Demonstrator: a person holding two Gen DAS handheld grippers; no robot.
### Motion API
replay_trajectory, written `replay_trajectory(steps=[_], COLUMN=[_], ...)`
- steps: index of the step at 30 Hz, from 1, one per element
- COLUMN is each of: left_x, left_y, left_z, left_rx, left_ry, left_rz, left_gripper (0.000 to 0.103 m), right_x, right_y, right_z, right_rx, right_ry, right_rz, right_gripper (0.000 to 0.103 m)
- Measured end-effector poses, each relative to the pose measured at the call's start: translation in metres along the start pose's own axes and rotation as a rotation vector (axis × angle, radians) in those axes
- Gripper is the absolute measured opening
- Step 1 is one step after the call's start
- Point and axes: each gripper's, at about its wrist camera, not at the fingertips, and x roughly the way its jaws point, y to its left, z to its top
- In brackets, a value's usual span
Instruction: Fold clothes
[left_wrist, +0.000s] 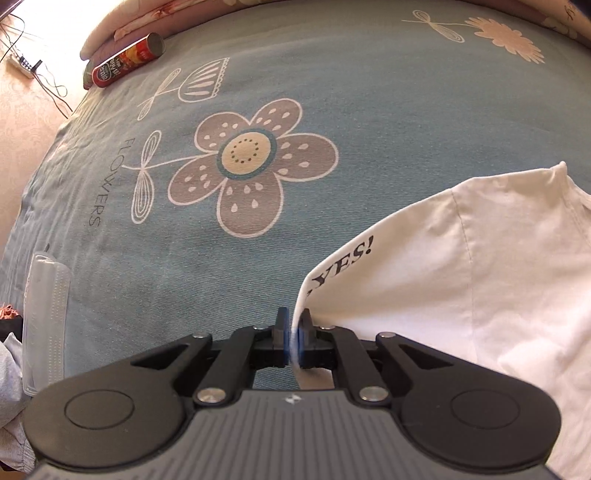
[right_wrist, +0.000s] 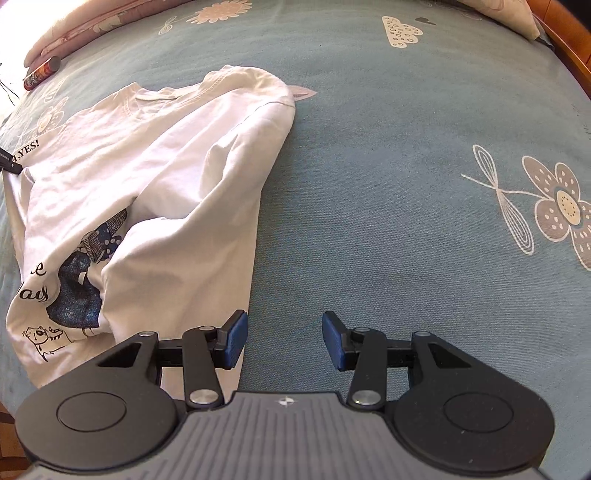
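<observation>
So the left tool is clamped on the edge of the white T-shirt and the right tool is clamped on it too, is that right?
Not quite. The left tool is clamped on the white T-shirt edge, but the right tool is open and holds nothing, over the blue bedsheet beside the shirt. The right wrist view shows this.

The left tool (left_wrist: 294, 341) and the right tool (right_wrist: 284, 341) are built alike. Each has a grey ribbed body in the middle, marked near its front edge with a small white four-pointed emblem. On either side sits a rounded matte black housing with a shallow circular recess on top. Black link arms run forward from the body, pinned with round silver screws at both ends, and pass through black triangular cut-out brackets. Each finger is a black block faced with a blue pad (right_wrist: 236, 341) that is finely textured
</observation>
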Motion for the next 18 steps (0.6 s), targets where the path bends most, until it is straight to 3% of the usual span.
replay_trajectory(steps=[5,12,15,17,18], left_x=[0.002,-0.039,-0.064,-0.079,-0.084], left_y=[0.001,-0.007,-0.024,-0.044,-0.056], left_z=[0.000,-0.009,-0.021,-0.028,-0.031], left_rx=[-0.005,0.034,0.095,0.159,0.190], left_ry=[0.032,0.019,-0.026,-0.061,-0.074], left_rz=[-0.033,-0.100,-0.130,-0.178,-0.212], left_gripper=[0.006,0.012,0.020,0.034,0.035], right_x=[0.002,0.013,0.018,0.021,0.023], right_y=[-0.007,-0.009,-0.010,-0.011,-0.010], right_z=[0.013,0.027,0.033,0.037,0.037], right_rx=[-0.011,-0.015,-0.016,-0.017,-0.015], right_ry=[-0.023,-0.031,-0.033,-0.034,-0.026], right_rz=[-0.002,0.023,0.034,0.042,0.049], right_gripper=[0.049,0.049,0.049,0.049,0.049])
